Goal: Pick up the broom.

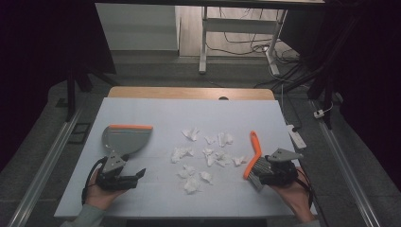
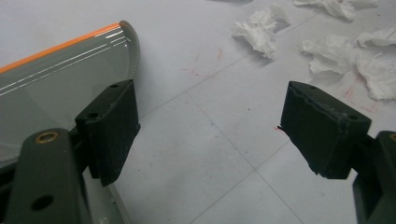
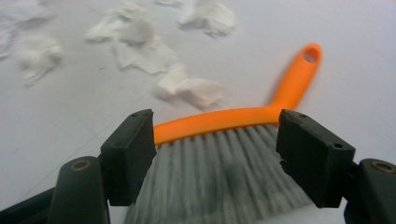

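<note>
Orange-handled brush (image 1: 254, 158) lying flat on the white surface (image 1: 142, 198) at the right, bristles toward the person, handle pointing away and slightly left. In the right gripper view, grey bristles (image 3: 219, 177) between the 2 spread jaws of the right gripper (image 3: 217, 154), orange back of the brush (image 3: 219, 119) just beyond them; jaws open wide on both sides of the bristles, not yet pinching. Picture slightly blurred there.

Grey dustpan (image 1: 125, 138) with orange lip on the left part of the surface, lip pointing away from the person. Left gripper (image 1: 124, 177) just beside the near end of the dustpan, jaws spread, holding nothing; in the left gripper view, one jaw next to the dustpan edge (image 2: 70, 70), whether touching it hard to tell.

Between the 2 tools, about 12 crumpled paper scraps (image 1: 208, 156) scattered over the middle of the surface, none inside the dustpan.

Judged from this: work at the very beginning. Nothing swept so far. Left to do: closing on brush and dustpan, then sweeping all scraps into the pan.
</note>
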A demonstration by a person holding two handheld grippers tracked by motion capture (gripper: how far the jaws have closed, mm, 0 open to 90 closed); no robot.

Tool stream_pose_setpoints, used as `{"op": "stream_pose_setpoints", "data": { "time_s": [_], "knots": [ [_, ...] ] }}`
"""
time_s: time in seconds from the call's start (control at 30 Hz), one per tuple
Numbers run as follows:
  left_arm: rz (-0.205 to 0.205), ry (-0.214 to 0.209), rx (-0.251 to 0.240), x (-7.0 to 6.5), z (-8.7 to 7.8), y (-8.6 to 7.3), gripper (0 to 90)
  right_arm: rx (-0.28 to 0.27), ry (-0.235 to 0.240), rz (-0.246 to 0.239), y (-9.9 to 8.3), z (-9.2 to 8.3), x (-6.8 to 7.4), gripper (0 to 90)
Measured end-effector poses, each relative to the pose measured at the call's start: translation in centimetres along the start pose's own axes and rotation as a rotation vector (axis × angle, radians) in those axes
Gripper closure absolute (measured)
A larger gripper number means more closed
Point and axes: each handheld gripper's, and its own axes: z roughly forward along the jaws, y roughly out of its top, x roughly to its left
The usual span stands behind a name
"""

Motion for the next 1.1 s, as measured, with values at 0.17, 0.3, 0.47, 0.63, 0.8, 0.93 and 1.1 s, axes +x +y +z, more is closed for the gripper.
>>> {"op": "stream_pose_setpoints", "data": {
  "time_s": [0.17, 0.3, 0.47, 0.63, 0.8, 0.93, 1.1],
  "knots": [
    [0.008, -0.001, 0.003, -0.5, 0.0, 0.0, 20.3, 0.127, -0.075, 0.085, 3.0, -0.1, -1.6, 28.8],
    [-0.009, 0.006, 0.003, -0.5, -0.1, -0.2, 20.4, 0.153, -0.078, 0.128, 4.3, -0.2, -2.7, 29.2],
    [-0.021, 0.022, 0.007, -0.5, -0.1, -0.2, 20.4, 0.213, -0.086, 0.157, 5.4, 0.8, -3.5, 30.2],
    [-0.025, 0.022, 0.02, -0.4, 0.0, -0.5, 20.5, 0.301, -0.071, 0.202, 6.5, 2.7, -4.1, 31.1],
    [-0.021, 0.019, 0.022, -0.5, 0.1, -0.6, 20.5, 0.351, -0.075, 0.234, 7.2, 4.1, -4.4, 31.3],
    [-0.023, 0.019, 0.027, -0.4, 0.1, -0.7, 20.5, 0.383, -0.081, 0.261, 7.6, 5.1, -4.6, 32.0],
    [-0.023, 0.018, 0.029, -0.4, 0.1, -0.7, 20.5, 0.446, -0.091, 0.287, 7.4, 6.3, -5.1, 33.8]
  ]
}}
